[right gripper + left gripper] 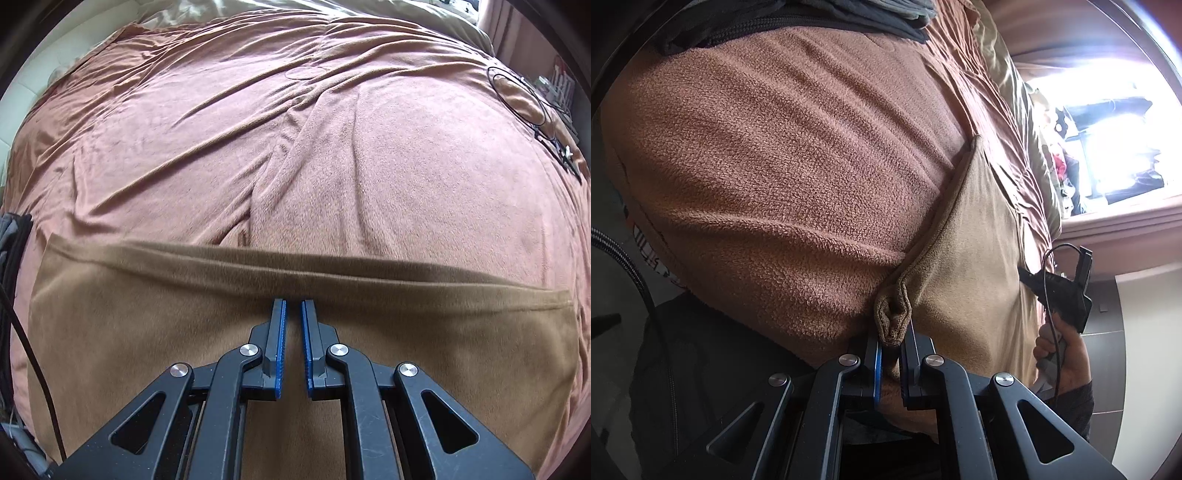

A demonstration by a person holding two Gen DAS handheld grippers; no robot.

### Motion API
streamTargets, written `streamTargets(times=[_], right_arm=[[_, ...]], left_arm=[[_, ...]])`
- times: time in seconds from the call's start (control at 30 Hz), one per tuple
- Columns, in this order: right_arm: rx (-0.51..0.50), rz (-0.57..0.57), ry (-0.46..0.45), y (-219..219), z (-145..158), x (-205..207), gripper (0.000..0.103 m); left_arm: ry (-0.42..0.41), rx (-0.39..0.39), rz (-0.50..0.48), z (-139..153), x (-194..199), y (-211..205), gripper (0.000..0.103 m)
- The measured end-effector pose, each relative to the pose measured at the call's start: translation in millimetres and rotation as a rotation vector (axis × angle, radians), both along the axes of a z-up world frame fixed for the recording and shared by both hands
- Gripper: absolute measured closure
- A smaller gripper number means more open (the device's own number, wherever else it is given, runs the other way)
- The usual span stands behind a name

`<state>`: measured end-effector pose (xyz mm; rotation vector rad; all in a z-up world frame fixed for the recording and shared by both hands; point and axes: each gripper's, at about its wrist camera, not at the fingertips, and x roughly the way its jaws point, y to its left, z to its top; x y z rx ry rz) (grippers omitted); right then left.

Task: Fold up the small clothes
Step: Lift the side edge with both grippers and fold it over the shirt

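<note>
Tan fleece garment (147,332) spread flat on rust-brown fleece blanket (332,166), folded edge running across the view. Left gripper (891,338) angled downward at garment's near corner, jaws clenched on a bunched hem fold (892,314). Right gripper (293,306) pitched steeply down over garment's middle, just short of folded edge, jaws nearly together, nothing between blue pads (282,347). Right hand (1065,354) wrapped around gripper handle beyond garment's far side. Black cable (517,96) coiled on blanket, well apart from garment.
</note>
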<state>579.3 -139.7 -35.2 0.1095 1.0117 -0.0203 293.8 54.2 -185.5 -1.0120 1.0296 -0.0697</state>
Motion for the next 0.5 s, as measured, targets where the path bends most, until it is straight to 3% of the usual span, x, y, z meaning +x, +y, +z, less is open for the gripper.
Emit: streamTargets(times=[0.27, 0.5], right_arm=[[0.044, 0.041, 0.004, -7, 13, -17, 0.098], [0.105, 0.106, 0.025, -9, 16, -61, 0.097]], left_arm=[[-0.015, -0.012, -0.003, 0, 1, 2, 0.096], [-0.115, -0.086, -0.021, 18, -2, 9, 0.096]])
